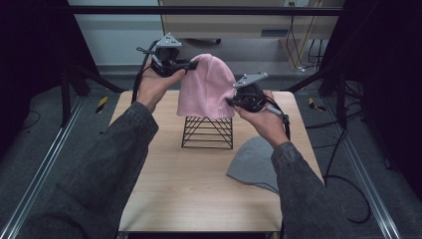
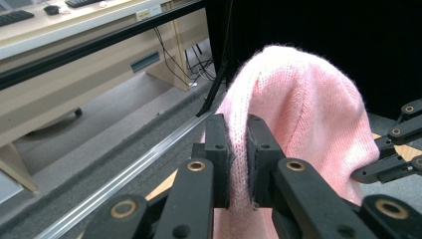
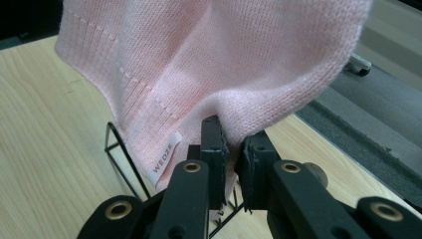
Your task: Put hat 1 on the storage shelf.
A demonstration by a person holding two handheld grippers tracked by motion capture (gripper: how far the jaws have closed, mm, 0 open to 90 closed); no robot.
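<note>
The pink hat hangs over the black wire stand on the surface. The left gripper pinches its top; the right gripper grips its lower edge. A grey hat lies beside the stand.

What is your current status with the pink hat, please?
Left gripper shut on pink beanie. Right gripper shut on its hem. Beanie over wire stand. Grey beanie on table, clear.
</note>
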